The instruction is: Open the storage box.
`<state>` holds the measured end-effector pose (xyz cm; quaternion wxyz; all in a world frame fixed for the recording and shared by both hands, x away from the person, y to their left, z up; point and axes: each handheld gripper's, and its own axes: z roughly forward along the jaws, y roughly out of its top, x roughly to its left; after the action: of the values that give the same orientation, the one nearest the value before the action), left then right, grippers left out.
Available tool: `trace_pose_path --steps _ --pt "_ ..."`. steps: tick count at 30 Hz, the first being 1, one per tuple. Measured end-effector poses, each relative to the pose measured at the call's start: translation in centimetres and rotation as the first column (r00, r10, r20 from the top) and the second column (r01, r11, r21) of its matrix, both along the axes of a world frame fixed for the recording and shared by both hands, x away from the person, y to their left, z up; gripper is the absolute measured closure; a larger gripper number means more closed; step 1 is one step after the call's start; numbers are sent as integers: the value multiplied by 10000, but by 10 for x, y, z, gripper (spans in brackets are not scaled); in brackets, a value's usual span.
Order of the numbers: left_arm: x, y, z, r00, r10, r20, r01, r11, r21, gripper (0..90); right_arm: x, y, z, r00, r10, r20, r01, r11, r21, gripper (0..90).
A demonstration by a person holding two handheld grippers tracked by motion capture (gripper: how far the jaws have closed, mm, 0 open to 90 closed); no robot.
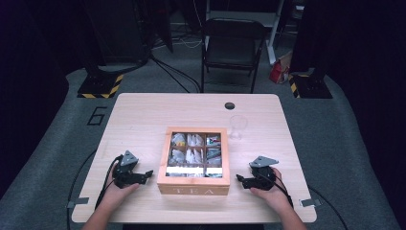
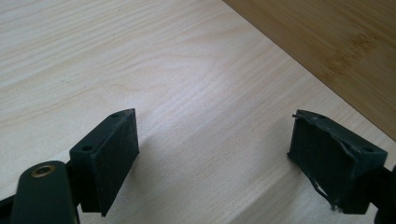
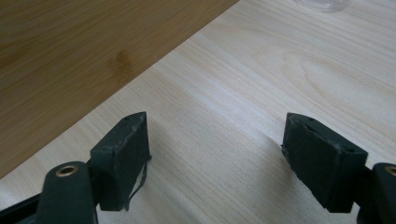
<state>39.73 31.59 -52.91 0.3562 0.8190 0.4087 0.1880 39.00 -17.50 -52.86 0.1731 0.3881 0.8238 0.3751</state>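
A wooden tea box (image 1: 194, 188) with a clear lid and "TEA" on its front stands mid-table; tea bags show in its compartments. My left gripper (image 1: 146, 174) rests on the table just left of the box, held in a hand and pointing at the box's side. In the left gripper view the left gripper (image 2: 215, 144) is open over bare tabletop, with the box wall (image 2: 336, 42) ahead. My right gripper (image 1: 240, 180) lies just right of the box, facing it. The right gripper (image 3: 215, 149) is open too, nothing between its pads, the box wall (image 3: 70, 60) ahead.
A clear glass (image 1: 238, 125) stands behind the box at its right corner; the glass base (image 3: 322, 3) also shows. A dark round hole (image 1: 230, 106) lies near the table's far edge. A folding chair (image 1: 233, 48) stands beyond the table (image 1: 139, 120).
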Motion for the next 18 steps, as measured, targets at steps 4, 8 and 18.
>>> trace_pose_path --steps 4,8,18 --pt "0 0 0 10000 32 -28 -32 10000 -13 153 0 0 0 10000 -1 -10 1 10000 10 224" --pt "0 -1 -1 9998 114 131 -114 9999 -17 153 0 0 0 10000 0 -9 0 10000 12 224" --pt "-1 0 0 9999 124 15 -124 9999 -46 155 0 -1 1 10000 44 77 -43 10000 -46 263"
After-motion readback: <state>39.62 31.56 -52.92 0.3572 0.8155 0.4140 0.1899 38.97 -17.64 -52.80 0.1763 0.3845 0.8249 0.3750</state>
